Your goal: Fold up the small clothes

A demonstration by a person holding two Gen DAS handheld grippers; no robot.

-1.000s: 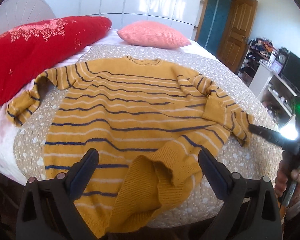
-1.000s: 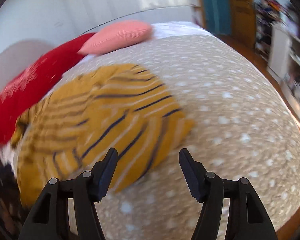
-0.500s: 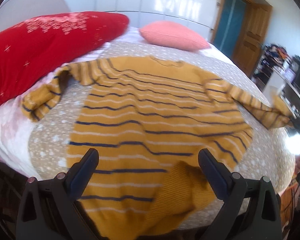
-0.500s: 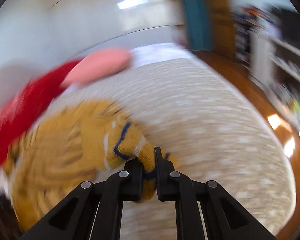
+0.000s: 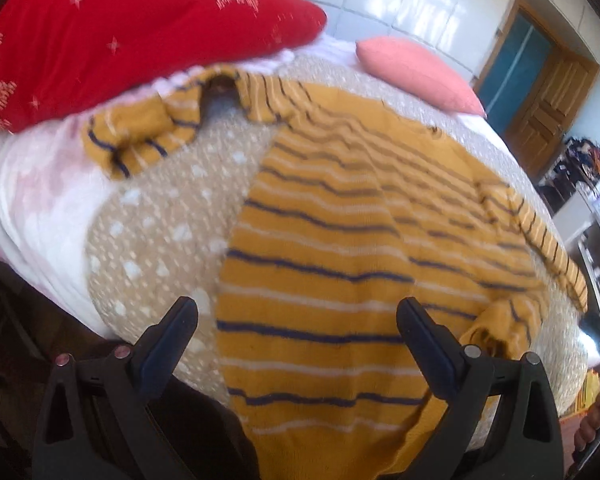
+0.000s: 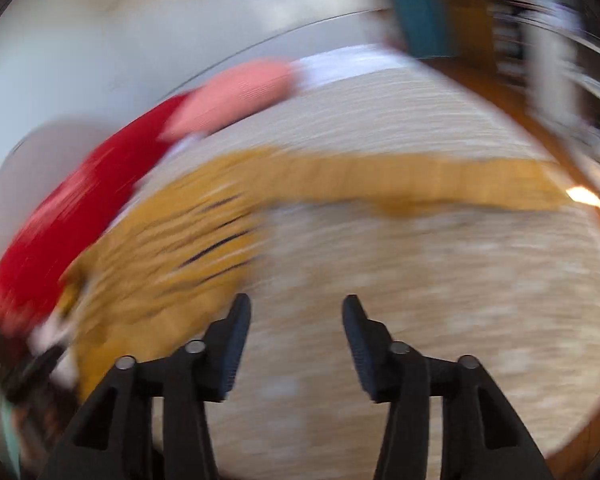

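Hovering over the near hem of the yellow striped sweater [image 5: 340, 248], the left gripper [image 5: 296, 320] has its jaws spread wide with nothing clamped between them; its left finger sits over the spotted beige blanket [image 5: 160, 232] and its right one over the knit. The right gripper [image 6: 296, 328] has just been opening its jaws, and they now stand apart with only blanket showing between them and no cloth in the gap. The sweater lies spread flat, front up, on the blanket that covers the bed. In the left wrist view one sleeve is bunched up near the red pillow [image 5: 120, 32], the other stretches out toward the right edge of the bed, and the lower right corner of the hem is curled over on itself. In the blurred right wrist view that outstretched sleeve [image 6: 420, 184] lies straight across the blanket. A pink pillow [image 5: 416, 68] rests beyond the neckline, with a wooden door [image 5: 548, 100] behind it.
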